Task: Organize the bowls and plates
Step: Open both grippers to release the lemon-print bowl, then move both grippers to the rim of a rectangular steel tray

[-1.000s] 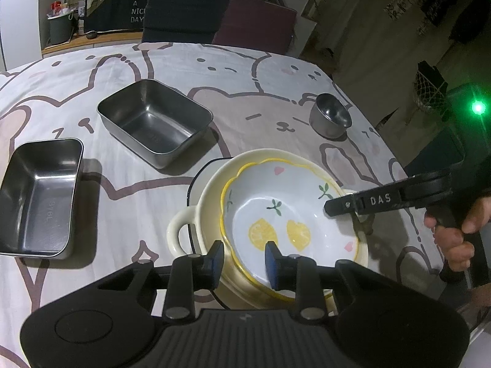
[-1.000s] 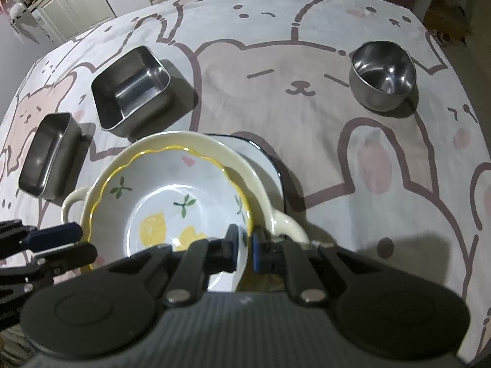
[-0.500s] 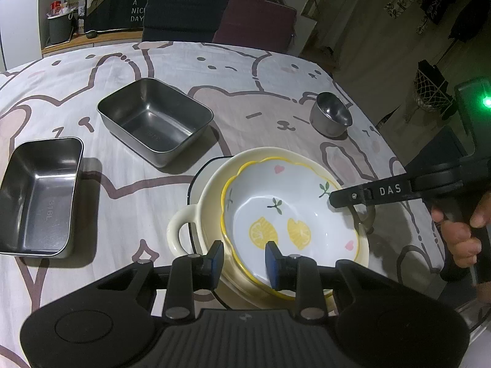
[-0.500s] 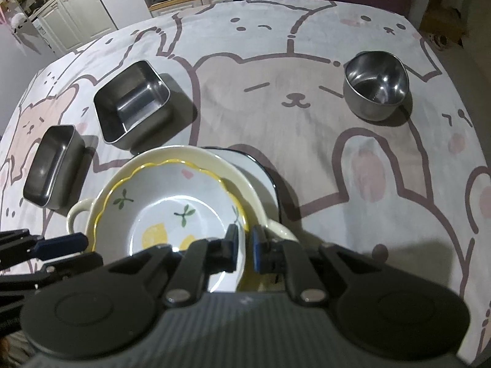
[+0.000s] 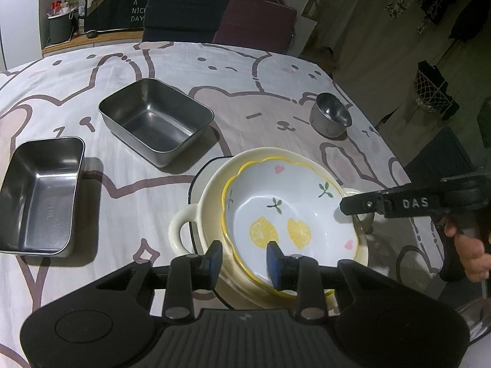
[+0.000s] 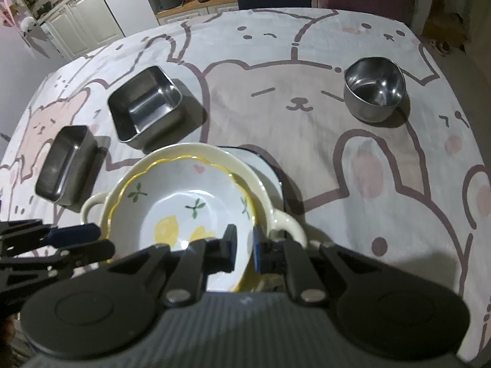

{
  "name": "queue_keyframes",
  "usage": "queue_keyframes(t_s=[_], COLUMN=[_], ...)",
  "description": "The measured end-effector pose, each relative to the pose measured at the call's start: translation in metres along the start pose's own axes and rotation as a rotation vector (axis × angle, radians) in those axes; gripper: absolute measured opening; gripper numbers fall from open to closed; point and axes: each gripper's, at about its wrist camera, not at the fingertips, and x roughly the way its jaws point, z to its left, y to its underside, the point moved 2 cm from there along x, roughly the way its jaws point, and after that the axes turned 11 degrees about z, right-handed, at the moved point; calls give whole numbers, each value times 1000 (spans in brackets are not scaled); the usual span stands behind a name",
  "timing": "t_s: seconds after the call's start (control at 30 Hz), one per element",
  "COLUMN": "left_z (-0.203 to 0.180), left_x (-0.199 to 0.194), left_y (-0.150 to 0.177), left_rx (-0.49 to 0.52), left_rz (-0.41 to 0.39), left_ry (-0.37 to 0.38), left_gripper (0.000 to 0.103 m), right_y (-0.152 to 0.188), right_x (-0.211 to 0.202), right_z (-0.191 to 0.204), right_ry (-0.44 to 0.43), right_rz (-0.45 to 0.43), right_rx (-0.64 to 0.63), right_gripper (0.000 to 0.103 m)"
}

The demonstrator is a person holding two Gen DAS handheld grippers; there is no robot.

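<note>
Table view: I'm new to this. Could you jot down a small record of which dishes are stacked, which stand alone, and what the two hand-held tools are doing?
Surface: bear-print cloth
Stack: lemon bowl inside cream two-handled bowl, on dark-rimmed plate
Standing alone: large steel tray, small steel tray, round steel cup
Left gripper: fingers opening, astride the stacked bowls' near rims, not pressing
Right gripper: fingers narrowly astride the lemon bowl's rim; grip unclear
</note>
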Motion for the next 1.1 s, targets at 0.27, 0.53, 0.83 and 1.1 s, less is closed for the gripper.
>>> queue_keyframes(t_s=[0.27, 0.53, 0.83, 1.1], left_z=[-4, 5, 76, 155], left_x=[-9, -36, -84, -95], left_y=[3, 2, -20, -34], left_rx=[21, 51, -29, -118], left_rz=[-15, -105, -182, -142], left_ry=[-3, -22, -145, -242], left_gripper=[71, 103, 103, 103], right_y=[18, 31, 0, -47], right_x=[-16, -38, -47, -16], right_z=[0, -7, 33, 118], right_ry=[-11, -6, -92, -208], right_rz=[-44, -155, -258, -225], right_rx=[2, 42, 44, -15], right_gripper=[52, 103, 103, 103])
